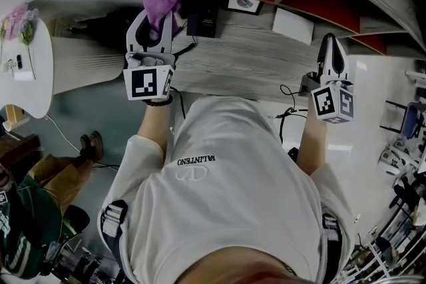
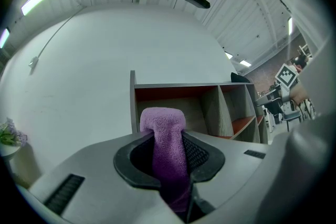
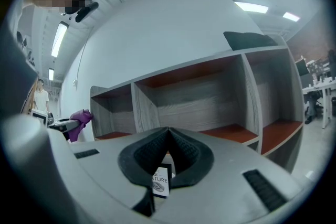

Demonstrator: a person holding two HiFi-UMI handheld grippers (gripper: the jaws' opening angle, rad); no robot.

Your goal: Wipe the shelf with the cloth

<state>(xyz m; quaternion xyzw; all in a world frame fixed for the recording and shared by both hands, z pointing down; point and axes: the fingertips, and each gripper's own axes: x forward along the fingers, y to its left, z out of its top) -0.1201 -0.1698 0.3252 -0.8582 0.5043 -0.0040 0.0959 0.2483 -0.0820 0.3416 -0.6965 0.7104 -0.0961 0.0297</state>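
Cloth [image 2: 163, 120], purple, is clamped between my left gripper's [image 2: 169, 139] fingers. Its folded end pokes past the tips toward the shelf's [image 2: 173, 86] leftmost compartment, and I cannot tell whether it touches. My right gripper [image 3: 168, 132] has its fingers together and empty. A printed card [image 3: 161, 180] shows through the gap below the tips. Cables [image 1: 289, 113] trail on the desk [image 1: 239, 56] beside my right fingers.
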